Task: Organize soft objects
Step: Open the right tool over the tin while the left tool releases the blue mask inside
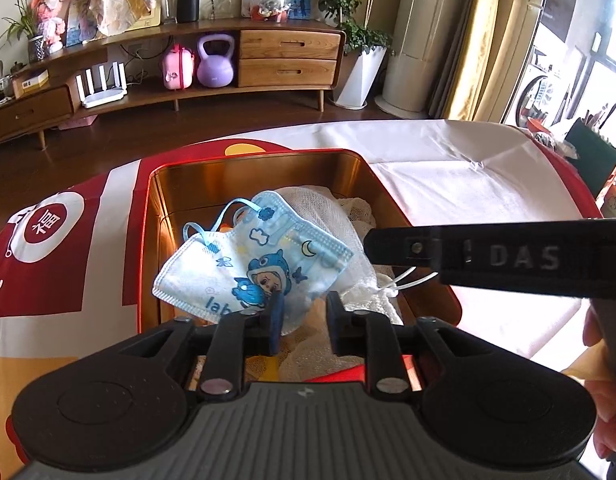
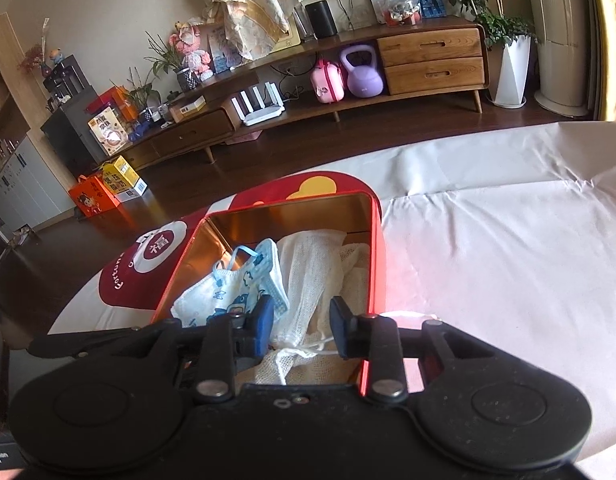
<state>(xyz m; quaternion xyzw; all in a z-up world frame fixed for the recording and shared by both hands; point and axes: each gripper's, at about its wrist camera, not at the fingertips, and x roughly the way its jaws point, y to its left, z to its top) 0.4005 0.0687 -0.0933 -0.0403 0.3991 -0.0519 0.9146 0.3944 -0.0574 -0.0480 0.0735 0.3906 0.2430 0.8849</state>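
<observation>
Mask point(image 1: 252, 264) lies in the red tin point(image 1: 148, 240), on the tin's left half, propped on the white mesh bag point(image 1: 339, 216). In the left wrist view its long axis runs lower-left to upper-right, pleated nose edge up and right, blue ear loops point(image 1: 212, 224) curling off the upper-left edge toward the gold inner wall. Print side up: blue cartoon character, moon, clouds, butterflies, and "lab" readable at the lower edge, the rest cut off by the gripper. Mesh bag lies beside and under it, long axis roughly front to back in the right wrist view, drawstring knot point(image 1: 393, 290) at the near end. Left gripper point(image 1: 304, 320): jaws parted; the left pad overlaps the mask's near edge in view, so contact unclear, but no clamp, mask is released. Right gripper point(image 2: 304, 326): jaws parted over the bag's near end, nothing pinched between the pads; the drawstring runs through the gap. In the left view the right gripper's finger crosses from the right, marked "DAS". Tin sits on a tablecloth point(image 1: 60, 264) with a red panel bearing a white ring with "福" point(image 1: 48, 224) inside; partial "Fortune" lettering curves beside it in the right view. Rest of the cloth is plain white point(image 2: 507, 248).
</observation>
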